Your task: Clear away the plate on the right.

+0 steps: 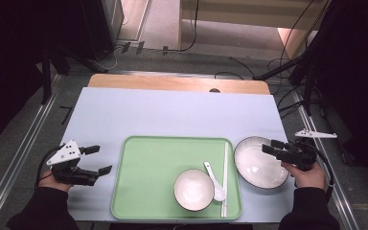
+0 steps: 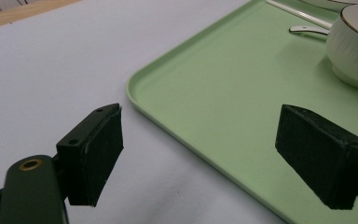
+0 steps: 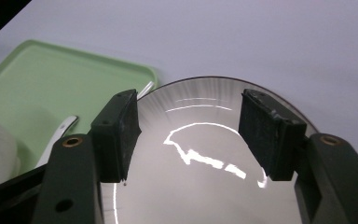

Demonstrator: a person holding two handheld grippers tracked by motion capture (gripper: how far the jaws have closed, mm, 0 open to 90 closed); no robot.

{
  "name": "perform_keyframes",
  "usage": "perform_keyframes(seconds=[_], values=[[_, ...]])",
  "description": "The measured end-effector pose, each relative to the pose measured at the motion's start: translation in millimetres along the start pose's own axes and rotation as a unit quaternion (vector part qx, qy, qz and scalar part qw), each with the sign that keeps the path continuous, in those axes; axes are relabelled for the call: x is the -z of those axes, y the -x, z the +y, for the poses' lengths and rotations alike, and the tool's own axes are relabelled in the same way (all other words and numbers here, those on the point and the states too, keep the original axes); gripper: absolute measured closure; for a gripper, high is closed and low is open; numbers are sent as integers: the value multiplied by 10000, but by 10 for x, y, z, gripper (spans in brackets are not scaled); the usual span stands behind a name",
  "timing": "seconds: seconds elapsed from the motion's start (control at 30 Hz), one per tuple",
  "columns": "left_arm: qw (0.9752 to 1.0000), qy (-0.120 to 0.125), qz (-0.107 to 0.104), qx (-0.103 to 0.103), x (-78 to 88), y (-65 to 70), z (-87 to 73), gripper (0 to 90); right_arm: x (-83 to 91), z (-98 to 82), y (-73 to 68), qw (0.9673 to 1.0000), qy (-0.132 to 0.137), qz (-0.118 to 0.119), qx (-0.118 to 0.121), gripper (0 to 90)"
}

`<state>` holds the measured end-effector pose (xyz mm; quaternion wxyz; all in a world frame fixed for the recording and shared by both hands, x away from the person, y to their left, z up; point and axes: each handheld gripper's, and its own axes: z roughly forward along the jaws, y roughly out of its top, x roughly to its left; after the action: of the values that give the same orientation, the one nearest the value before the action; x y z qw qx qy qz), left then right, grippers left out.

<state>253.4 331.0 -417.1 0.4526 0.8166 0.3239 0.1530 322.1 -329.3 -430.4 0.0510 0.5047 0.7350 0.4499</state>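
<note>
From the high view I get an evenly lit tabletop (image 1: pixel 172 115), pale and slightly soft in detail, while the surroundings on both sides fall into near-black. A warm bright patch sits on the floor at top right. In the right gripper view the plate (image 3: pixel 205 154) throws sharp white glare streaks from overhead light, and the near tongs blur. The left gripper view is clean, with soft shadows under the tray (image 2: pixel 223 93) rim.
</note>
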Motion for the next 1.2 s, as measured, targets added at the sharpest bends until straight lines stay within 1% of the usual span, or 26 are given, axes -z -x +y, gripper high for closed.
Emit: perform_keyframes(seconds=[0.13, 0.27, 0.3, 0.37, 0.43, 0.5, 0.6, 0.67, 0.7, 0.73, 0.77, 0.87, 0.97, 1.03, 1.2], values=[[10000, 4, -5, 9, -2, 4, 1, 150, 32, -25, 97, 9999, 28, -92, -122, 387], [10000, 4, -11, 2, -2, 6, 2, 150, 46, -56, 195, 9995, 4, -99, -285, 375], [10000, -12, -9, -5, -1, 6, 3, 150, 47, -63, 217, 9994, -11, -70, -327, 357], [10000, -6, -7, 2, -2, 6, 3, 150, 30, -78, 268, 9992, -53, 80, -379, 330], [10000, 5, -10, 2, -3, 6, 3, 150, 22, -87, 305, 9991, -67, 59, -414, 310], [10000, -7, -5, -2, -2, 6, 3, 150, 21, -92, 338, 9992, -27, -25, -402, 310], [10000, -3, -7, 1, -4, 4, 2, 150, 20, -100, 393, 9987, 3, -123, -497, 313], [10000, -23, -5, -15, -4, 4, 3, 150, 17, -115, 427, 9987, -20, -167, -471, 316], [10000, -25, -5, -16, -4, 4, 3, 150, 17, -125, 440, 9987, -39, -160, -482, 338], [10000, -27, -3, -18, -4, 3, 3, 150, 13, -137, 457, 9985, -13, -219, -500, 351], [10000, -26, -1, -18, -3, 4, 3, 150, 2, -146, 470, 9982, -25, -232, -559, 355], [10000, -36, -4, -14, -4, 4, 3, 150, -41, -180, 507, 9980, -98, -270, -567, 386], [10000, -35, -3, -12, -7, 5, 4, 150, -70, -214, 537, 9979, -108, -231, -590, 460], [10000, -23, 1, -3, -9, 5, 5, 150, -86, -239, 562, 9976, -72, -201, -662, 510], [10000, -40, -18, -23, -13, 3, 10, 150, -123, -295, 594, 9975, -28, -217, -668, 586]])
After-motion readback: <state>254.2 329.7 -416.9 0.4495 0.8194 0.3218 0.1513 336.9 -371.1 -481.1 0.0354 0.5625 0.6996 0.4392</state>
